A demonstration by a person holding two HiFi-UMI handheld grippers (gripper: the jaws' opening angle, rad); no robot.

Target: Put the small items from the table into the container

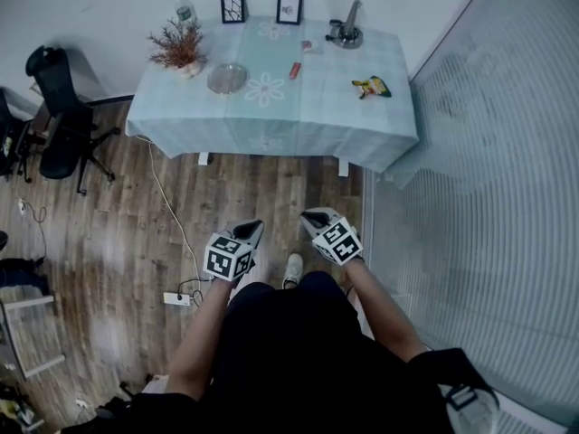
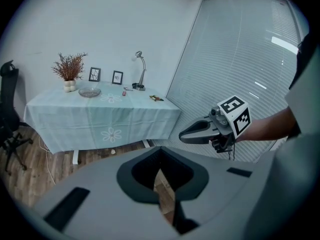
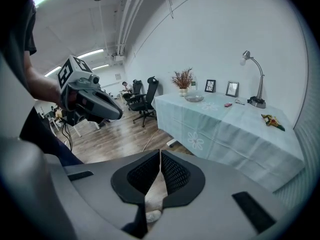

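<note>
Nearest, the left gripper and right gripper hang side by side above the floor, jaws pressed together on nothing. Far off, the table holds a bowl at left, a red item mid-table and a yellow item at right.

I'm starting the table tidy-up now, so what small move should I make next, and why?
Probably step closer to the table. The left gripper and right gripper are both shut, empty and over the floor, well short of it. The red item and yellow packet lie on the tabletop, apart from the glass bowl.
</note>
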